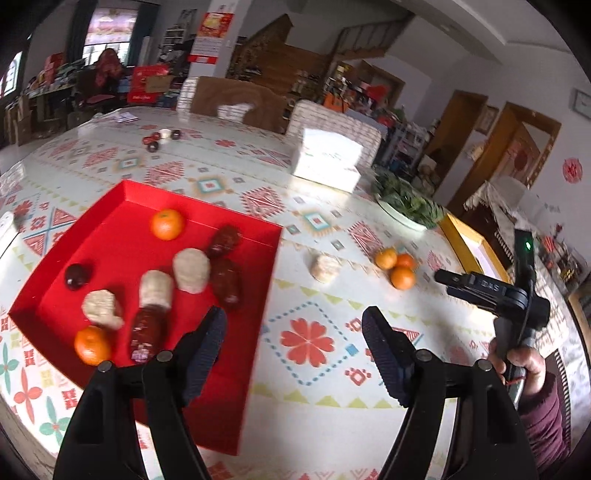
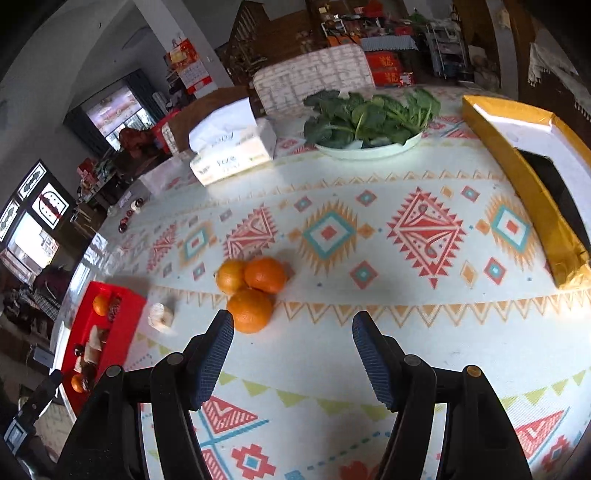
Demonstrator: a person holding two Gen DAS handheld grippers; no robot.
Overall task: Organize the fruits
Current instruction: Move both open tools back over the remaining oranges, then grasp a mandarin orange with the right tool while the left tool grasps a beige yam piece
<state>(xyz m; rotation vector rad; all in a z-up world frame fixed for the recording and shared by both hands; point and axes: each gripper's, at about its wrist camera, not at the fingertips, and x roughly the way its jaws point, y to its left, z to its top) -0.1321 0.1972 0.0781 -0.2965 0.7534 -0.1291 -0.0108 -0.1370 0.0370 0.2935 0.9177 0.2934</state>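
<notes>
Both tongs, left tongs (image 1: 293, 334) and right tongs (image 2: 291, 338), hang spread and empty; the three touching oranges (image 2: 251, 288) could scatter across the table (image 2: 369, 295) if nudged

Daylight from the windows (image 1: 107, 33) at the back fills the room and leaves white glare on the glossy worktop (image 1: 207, 122) and the tissue box (image 2: 229, 147). Both fisheye views bend hard, black at the corners. Motion blur softens the red tray (image 1: 122, 236) and its contents
</notes>
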